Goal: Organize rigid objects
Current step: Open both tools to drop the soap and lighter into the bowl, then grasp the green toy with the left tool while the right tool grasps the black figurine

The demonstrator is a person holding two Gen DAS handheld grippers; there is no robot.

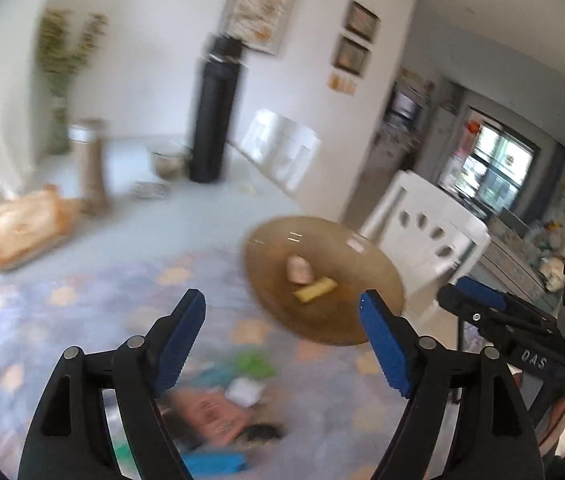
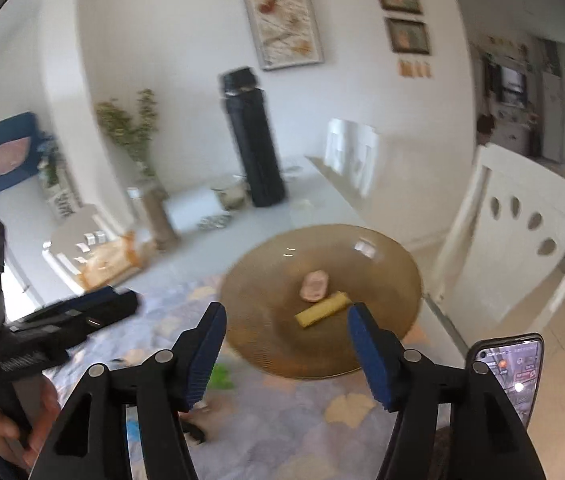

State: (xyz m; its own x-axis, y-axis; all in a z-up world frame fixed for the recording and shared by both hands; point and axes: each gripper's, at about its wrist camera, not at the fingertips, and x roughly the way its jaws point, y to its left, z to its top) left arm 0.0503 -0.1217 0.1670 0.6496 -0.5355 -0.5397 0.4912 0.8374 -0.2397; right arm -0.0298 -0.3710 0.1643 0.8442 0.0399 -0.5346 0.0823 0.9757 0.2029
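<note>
Both grippers hang over a table covered by a pale blue cloth [image 2: 282, 432] with yellow patches. The left gripper [image 1: 282, 340] has its blue-padded jaws spread wide with nothing between them, and the right gripper [image 2: 286, 348] likewise stands parted and empty.

Ahead of both sits a round amber glass plate [image 2: 382, 256] near the table's right edge. On it lie a small pinkish piece [image 2: 314, 285] and, just beside it on the near side, a yellow bar [image 2: 322, 309].

On the cloth below the left gripper lie blurred small things: a green scrap [image 1: 252, 362], a white piece [image 1: 244, 390], something pink [image 1: 210, 416] and something blue [image 1: 218, 460].

Farther back stand a tall black flask [image 2: 252, 140], a brown cylinder [image 2: 158, 216] and a plant [image 2: 130, 128]. A white chair [image 2: 522, 240] stands to the right of the plate, and a phone [image 2: 510, 372] lies at the near right.
</note>
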